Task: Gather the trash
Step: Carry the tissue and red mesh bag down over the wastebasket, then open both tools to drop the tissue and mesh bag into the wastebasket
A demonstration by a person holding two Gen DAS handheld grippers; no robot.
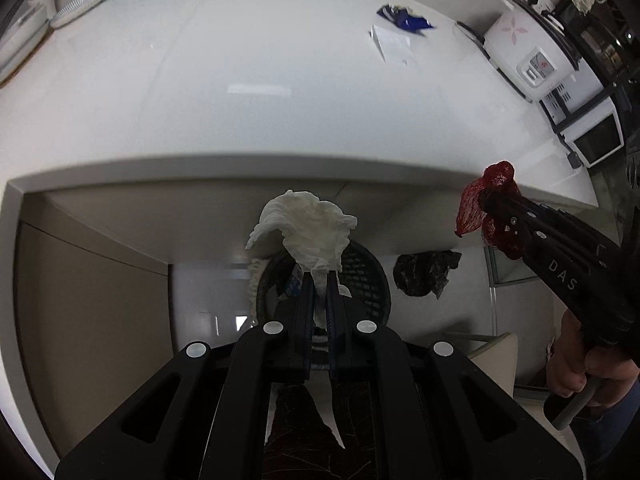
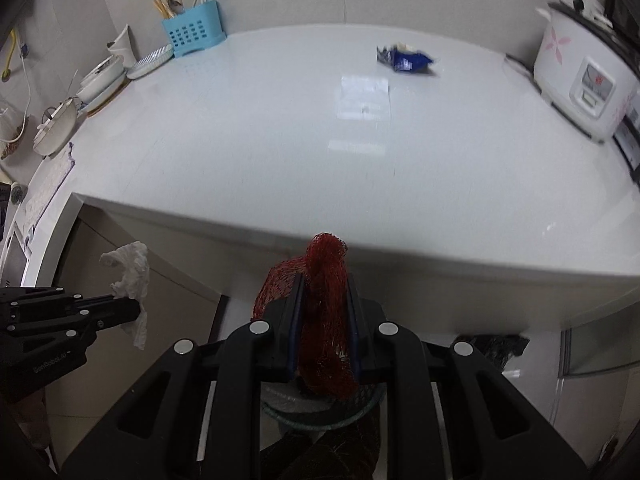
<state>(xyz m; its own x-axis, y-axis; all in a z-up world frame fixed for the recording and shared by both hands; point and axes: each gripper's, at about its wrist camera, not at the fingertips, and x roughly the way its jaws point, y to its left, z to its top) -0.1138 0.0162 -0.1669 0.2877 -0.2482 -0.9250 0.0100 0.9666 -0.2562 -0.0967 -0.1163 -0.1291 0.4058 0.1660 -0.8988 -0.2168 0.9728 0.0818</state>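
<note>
Left wrist view shows the left gripper (image 1: 319, 280) past the tabletop's (image 1: 280, 92) front edge, its jaws clamped on a crumpled white tissue (image 1: 308, 228) above a dark mesh bin (image 1: 368, 276) on the floor. A black bag (image 1: 424, 272) lies on the floor right of the bin. Farther right, the right gripper (image 1: 486, 200), gripped by a hand (image 1: 580, 364), has its jaws pinched narrow on a red net (image 1: 472, 208), also off the front edge. On the tabletop near its back right corner lie a white paper (image 1: 394, 44) and a blue wrapper (image 1: 406, 20), touching; a rice cooker (image 1: 528, 52) stands at the right edge.
</note>
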